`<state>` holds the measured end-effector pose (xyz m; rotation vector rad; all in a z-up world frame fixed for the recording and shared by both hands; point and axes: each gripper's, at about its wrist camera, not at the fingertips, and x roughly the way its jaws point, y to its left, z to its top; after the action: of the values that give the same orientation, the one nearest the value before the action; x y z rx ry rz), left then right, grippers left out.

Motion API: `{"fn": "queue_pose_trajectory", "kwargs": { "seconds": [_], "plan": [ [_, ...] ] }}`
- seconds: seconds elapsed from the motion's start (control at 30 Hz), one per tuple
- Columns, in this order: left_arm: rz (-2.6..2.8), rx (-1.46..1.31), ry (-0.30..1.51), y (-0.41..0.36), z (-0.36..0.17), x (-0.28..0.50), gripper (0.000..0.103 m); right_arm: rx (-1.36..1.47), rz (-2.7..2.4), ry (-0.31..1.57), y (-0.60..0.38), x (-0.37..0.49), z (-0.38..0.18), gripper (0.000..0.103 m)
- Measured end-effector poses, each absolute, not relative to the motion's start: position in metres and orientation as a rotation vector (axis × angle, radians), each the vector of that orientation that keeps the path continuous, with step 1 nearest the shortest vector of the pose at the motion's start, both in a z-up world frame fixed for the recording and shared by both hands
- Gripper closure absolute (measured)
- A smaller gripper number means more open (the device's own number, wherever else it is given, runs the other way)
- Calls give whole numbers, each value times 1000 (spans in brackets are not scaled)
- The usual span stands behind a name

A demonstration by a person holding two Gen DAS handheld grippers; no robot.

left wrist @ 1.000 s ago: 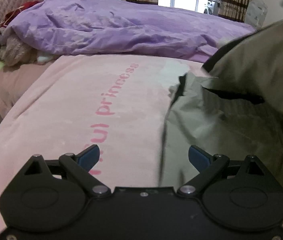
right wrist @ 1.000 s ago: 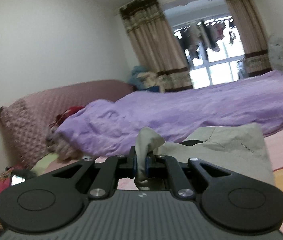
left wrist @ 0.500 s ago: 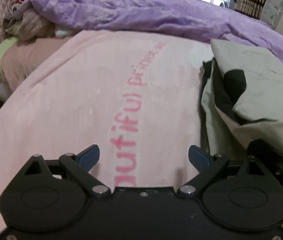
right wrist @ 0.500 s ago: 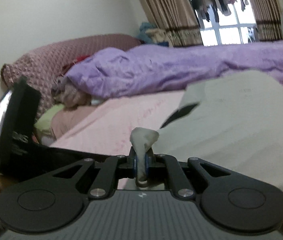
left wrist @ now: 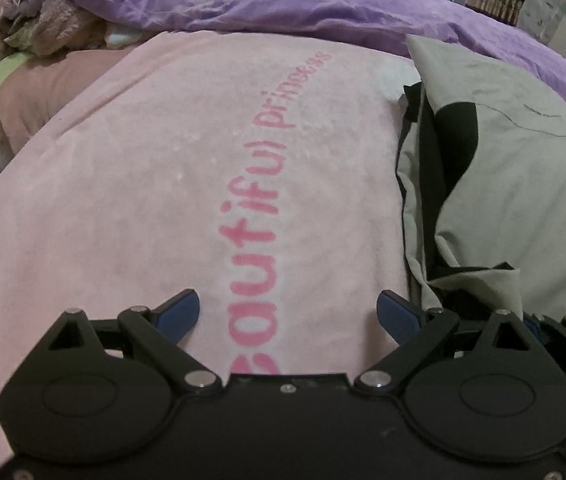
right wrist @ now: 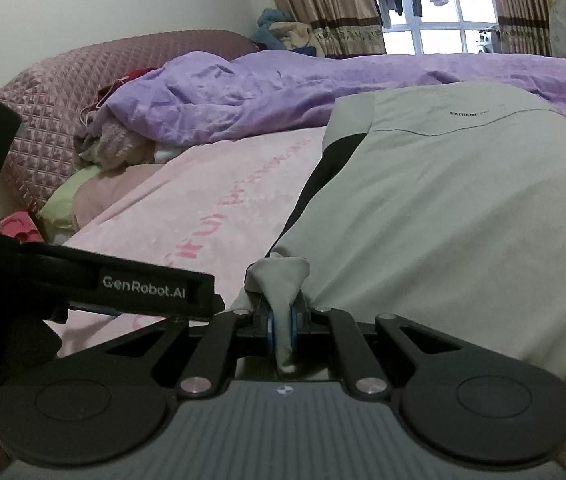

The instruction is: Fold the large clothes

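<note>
One second back I had the grey jacket (right wrist: pixel 463 216) hanging in the air beside my left gripper (left wrist: pixel 288 312); now it lies spread on the pink blanket (left wrist: pixel 163 168), folded over so the grey shell faces up and a strip of black lining (left wrist: pixel 457 132) shows along its left edge. My right gripper (right wrist: pixel 281 326) has come down with it and remains pinched tight on a bunched corner of the jacket, a tuft of cloth sticking up between the blue pads (right wrist: pixel 270 330). My left gripper is spread wide and holds nothing; it hovers over the pink lettering on the blanket, just beside the jacket's near left corner. In the right wrist view I can see the left tool's black body close by on the left.

I judge that one fold has just been laid down, so the right hand can probably let go soon. The next fold seems to need a fresh grip on the loose edge near my left fingers. The purple quilt (left wrist: pixel 283 4) behind stays well clear of the work.
</note>
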<state>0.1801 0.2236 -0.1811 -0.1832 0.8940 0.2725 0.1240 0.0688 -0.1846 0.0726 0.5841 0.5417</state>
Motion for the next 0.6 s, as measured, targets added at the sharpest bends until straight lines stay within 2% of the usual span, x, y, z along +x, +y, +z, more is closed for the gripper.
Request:
{"fn": "queue_pose_trajectory", "kwargs": {
  "seconds": [0.43,0.53,0.6],
  "plan": [
    [254,-240,888,218,-177,167,5,54,530,590,77,127,-185,94],
    [269,-236,882,217,-171,163,5,64,551,569,75,125,-185,83],
    [291,-245,869,215,-166,157,5,59,560,563,75,123,-180,79]
  ]
}}
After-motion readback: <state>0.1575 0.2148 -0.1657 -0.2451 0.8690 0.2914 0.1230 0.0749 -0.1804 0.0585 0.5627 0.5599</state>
